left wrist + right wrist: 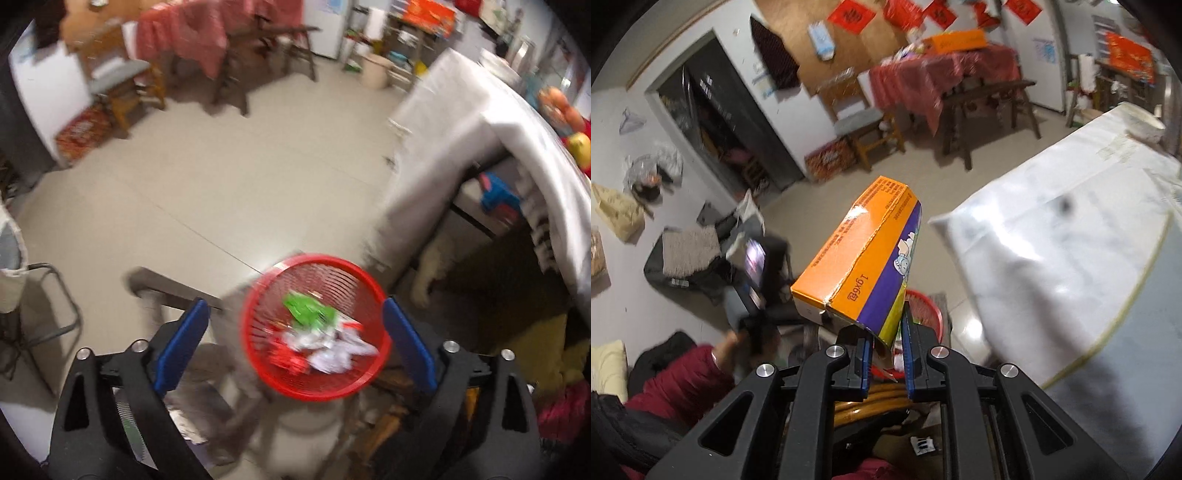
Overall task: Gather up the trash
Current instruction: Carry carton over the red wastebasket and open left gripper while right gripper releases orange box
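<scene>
A red mesh trash basket (255, 332) sits below me in the left wrist view, holding green, white and red wrappers (314, 332). My left gripper (295, 343) is open and empty above it, its blue pads on either side of the basket. My right gripper (886, 347) is shut on the lower end of an orange and purple cardboard box (857, 254), held up in the air and tilted. A bit of the red basket (923, 306) shows behind the box, below the gripper.
A table under a white cloth (1071, 258) stands to the right, with fruit (569, 122) on it. A stool (173, 291) is left of the basket. A person in a red jacket (683, 380) sits at lower left. Chairs and a red-clothed table (942, 74) stand far back.
</scene>
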The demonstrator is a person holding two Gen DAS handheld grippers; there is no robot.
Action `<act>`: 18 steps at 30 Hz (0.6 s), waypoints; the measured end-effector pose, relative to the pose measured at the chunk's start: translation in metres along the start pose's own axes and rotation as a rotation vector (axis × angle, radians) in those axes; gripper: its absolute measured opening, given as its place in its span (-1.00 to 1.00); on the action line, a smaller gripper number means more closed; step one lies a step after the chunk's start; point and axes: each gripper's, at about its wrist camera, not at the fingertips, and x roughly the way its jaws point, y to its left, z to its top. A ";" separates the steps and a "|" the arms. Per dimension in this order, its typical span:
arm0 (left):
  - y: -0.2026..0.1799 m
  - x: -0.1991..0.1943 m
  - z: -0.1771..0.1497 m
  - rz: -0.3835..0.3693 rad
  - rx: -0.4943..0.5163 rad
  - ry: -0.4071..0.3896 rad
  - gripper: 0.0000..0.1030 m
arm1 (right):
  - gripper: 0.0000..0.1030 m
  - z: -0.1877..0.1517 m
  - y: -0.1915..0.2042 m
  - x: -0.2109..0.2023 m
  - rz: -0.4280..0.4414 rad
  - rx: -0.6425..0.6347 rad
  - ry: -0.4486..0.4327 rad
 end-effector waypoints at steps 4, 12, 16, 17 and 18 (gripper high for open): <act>0.023 -0.023 0.001 0.129 -0.027 -0.062 0.87 | -0.72 -0.004 0.013 0.040 0.030 -0.016 0.105; 0.037 -0.026 0.002 0.222 -0.012 -0.078 0.87 | -0.72 -0.013 0.036 0.122 0.031 -0.068 0.302; 0.038 -0.022 -0.005 0.238 -0.001 -0.069 0.87 | -0.72 -0.015 0.041 0.161 0.011 -0.089 0.381; 0.039 -0.018 -0.007 0.240 0.000 -0.064 0.87 | -0.72 -0.016 0.042 0.168 0.005 -0.094 0.397; 0.040 -0.016 -0.008 0.244 -0.001 -0.059 0.87 | -0.72 -0.016 0.043 0.179 -0.006 -0.096 0.417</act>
